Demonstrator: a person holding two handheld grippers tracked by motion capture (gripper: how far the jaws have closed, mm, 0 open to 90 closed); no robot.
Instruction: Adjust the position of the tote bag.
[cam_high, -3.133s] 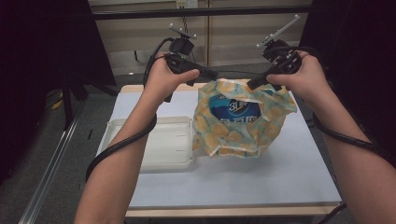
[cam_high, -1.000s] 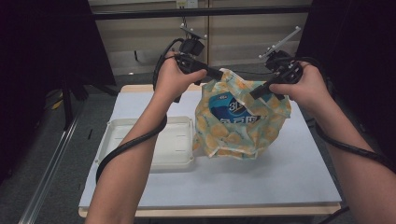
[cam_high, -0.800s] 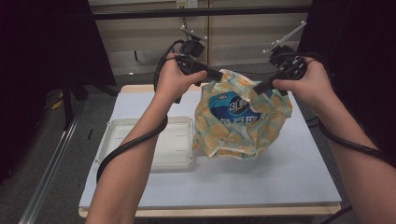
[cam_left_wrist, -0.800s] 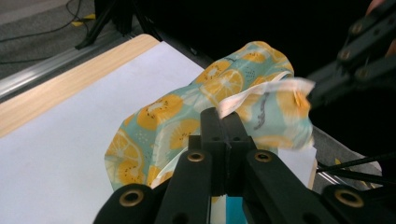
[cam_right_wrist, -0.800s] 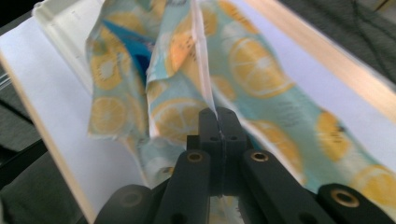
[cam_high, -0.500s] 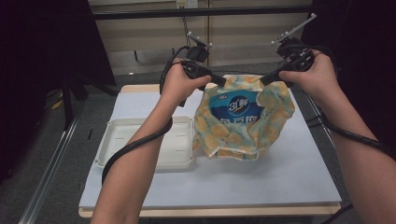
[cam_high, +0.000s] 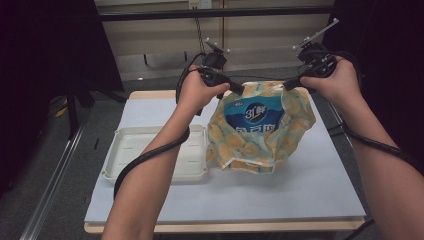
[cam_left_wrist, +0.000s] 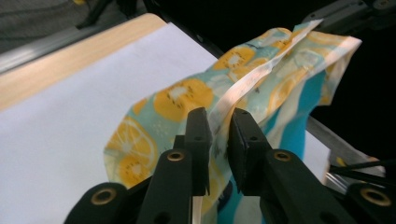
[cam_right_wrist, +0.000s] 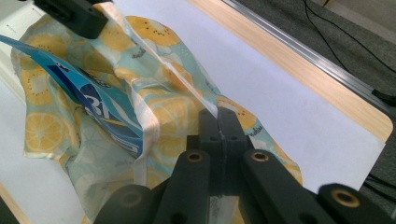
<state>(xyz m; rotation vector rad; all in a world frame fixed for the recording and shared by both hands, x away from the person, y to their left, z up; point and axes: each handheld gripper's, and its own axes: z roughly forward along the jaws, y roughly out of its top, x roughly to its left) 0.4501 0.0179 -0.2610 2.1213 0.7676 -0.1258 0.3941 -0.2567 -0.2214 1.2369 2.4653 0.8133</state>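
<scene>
A plastic bag (cam_high: 260, 135) printed with lemon and kiwi slices and a blue label stands on the white table (cam_high: 300, 195), its top seam pulled up and stretched taut. My left gripper (cam_high: 239, 90) holds the seam's left end; in the left gripper view the seam (cam_left_wrist: 261, 79) runs between the jaws of my left gripper (cam_left_wrist: 218, 126), which stand a narrow gap apart. My right gripper (cam_high: 289, 86) holds the right end. In the right gripper view its jaws (cam_right_wrist: 218, 123) are pressed together on the bag (cam_right_wrist: 93, 107), with the left gripper (cam_right_wrist: 74, 16) farther off.
A shallow white plastic tray (cam_high: 130, 150) lies left of the bag, touching its lower edge. Cables trail from both grippers along the forearms. The table's wooden far edge (cam_right_wrist: 299, 70) and a metal rail run behind the bag.
Both grippers have risen and drawn apart, pulling the bag's top seam taut and flattening its upper part. The tray has stayed put.
</scene>
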